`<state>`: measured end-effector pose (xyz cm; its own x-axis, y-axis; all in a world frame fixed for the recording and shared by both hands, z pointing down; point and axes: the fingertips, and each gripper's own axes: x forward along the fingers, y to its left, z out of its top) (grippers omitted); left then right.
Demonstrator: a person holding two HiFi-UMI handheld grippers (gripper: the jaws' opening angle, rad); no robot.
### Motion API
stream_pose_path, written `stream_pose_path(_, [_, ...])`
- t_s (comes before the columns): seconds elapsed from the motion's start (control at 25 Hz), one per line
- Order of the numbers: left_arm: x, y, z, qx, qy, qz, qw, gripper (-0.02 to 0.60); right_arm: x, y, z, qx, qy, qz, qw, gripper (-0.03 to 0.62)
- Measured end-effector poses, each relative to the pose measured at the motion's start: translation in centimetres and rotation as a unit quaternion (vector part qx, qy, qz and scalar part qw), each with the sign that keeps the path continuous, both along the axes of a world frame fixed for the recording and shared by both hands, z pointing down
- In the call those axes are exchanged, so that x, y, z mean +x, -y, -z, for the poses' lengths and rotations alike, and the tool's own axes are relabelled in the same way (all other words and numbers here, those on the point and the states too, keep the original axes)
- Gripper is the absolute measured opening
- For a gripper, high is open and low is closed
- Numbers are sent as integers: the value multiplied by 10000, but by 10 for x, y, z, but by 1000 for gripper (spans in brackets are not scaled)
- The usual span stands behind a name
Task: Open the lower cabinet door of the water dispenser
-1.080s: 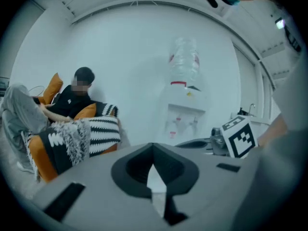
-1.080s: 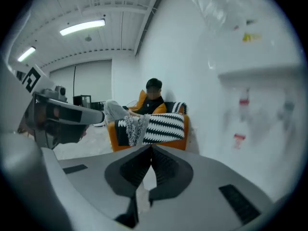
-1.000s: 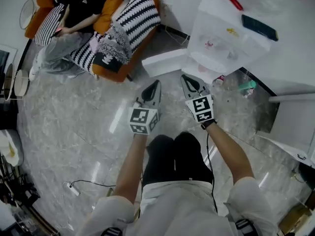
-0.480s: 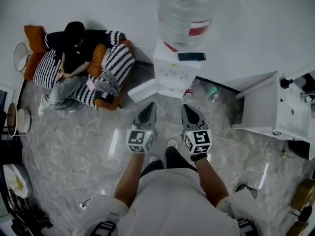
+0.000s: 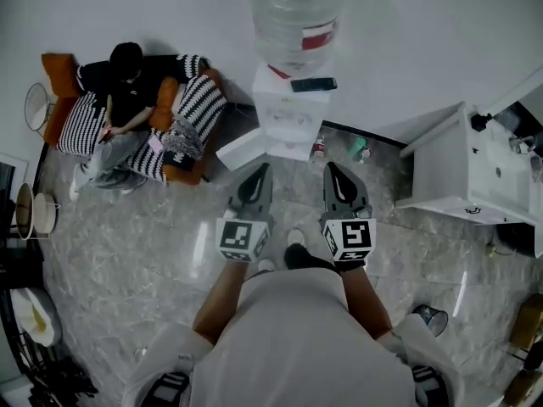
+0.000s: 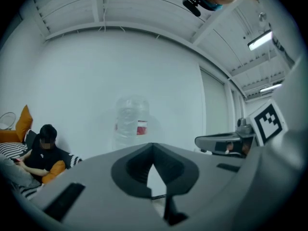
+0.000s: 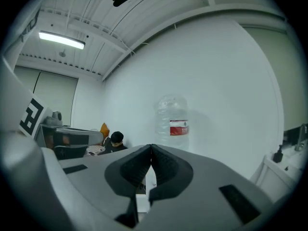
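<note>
The white water dispenser (image 5: 288,113) stands against the far wall with a large clear bottle (image 5: 293,15) on top. A white panel (image 5: 246,149) juts out from its base toward the left, apparently the lower door swung open. My left gripper (image 5: 260,170) and right gripper (image 5: 333,168) are held side by side, level, short of the dispenser and pointing at it. Both are shut with nothing between the jaws. The bottle (image 6: 131,124) shows beyond the closed left gripper (image 6: 153,146). In the right gripper view the bottle (image 7: 172,119) stands beyond the closed right gripper (image 7: 151,147).
A dark phone (image 5: 313,84) lies on the dispenser's top. A person (image 5: 127,91) sits on an orange sofa (image 5: 182,164) with striped cushions at the left. A white sink unit (image 5: 475,176) stands at the right. Small bottles (image 5: 359,149) sit on the floor by the wall.
Both grippers have risen from near the floor as the person stood up. The dispenser is now seen from higher, whole with its bottle. Both grippers stayed shut.
</note>
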<state>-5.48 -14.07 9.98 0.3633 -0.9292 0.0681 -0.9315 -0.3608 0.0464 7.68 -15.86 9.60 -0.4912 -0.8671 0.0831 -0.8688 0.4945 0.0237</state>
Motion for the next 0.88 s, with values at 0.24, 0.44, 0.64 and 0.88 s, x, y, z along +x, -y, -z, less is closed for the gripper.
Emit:
stream_pose_path(0.24, [13,-12,2,41,-26,13,10000,8,4,-5,-5,-91,170,-41,9998,11])
stream_pose_path(0.44, [15,-14,13,133,-123,-39,9998,8,-6,-6,1,63,219,137,9996,12])
stream_pose_path(0.64, [11,-12,14,85,-206,30,9997,8,-10,-1,2,69,265,238,9993,11])
stream_pose_path(0.88, [18,0,27,186,-472,21,9987,8,-1,13,2,124,259,293,9992,12])
